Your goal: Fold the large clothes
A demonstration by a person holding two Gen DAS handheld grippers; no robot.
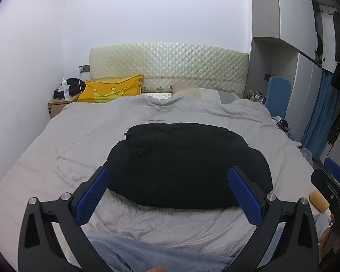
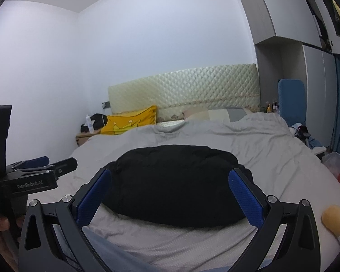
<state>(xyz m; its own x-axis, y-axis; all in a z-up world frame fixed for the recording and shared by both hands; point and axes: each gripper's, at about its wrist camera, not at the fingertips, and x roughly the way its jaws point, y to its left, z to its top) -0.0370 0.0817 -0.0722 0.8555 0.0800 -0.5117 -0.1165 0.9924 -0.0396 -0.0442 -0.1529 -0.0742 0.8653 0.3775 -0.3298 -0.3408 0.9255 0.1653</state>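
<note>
A large black garment point(image 1: 183, 163) lies folded in a thick bundle on the grey bed cover point(image 1: 74, 140); it also shows in the right wrist view point(image 2: 176, 181). My left gripper point(image 1: 168, 176) is open and empty, held above the near edge of the bundle. My right gripper point(image 2: 170, 179) is open and empty too, held just short of the bundle's near edge. The right gripper shows at the right edge of the left wrist view point(image 1: 333, 181), and the left gripper at the left edge of the right wrist view point(image 2: 31, 172).
A yellow pillow point(image 1: 112, 89) and a pale pillow point(image 1: 192, 90) lie by the quilted headboard point(image 1: 170, 63). A nightstand point(image 1: 59, 104) with a bottle stands far left. A wardrobe point(image 1: 306, 45) and blue curtain point(image 1: 319, 113) are on the right. A yellow soft object point(image 2: 335, 217) lies near right.
</note>
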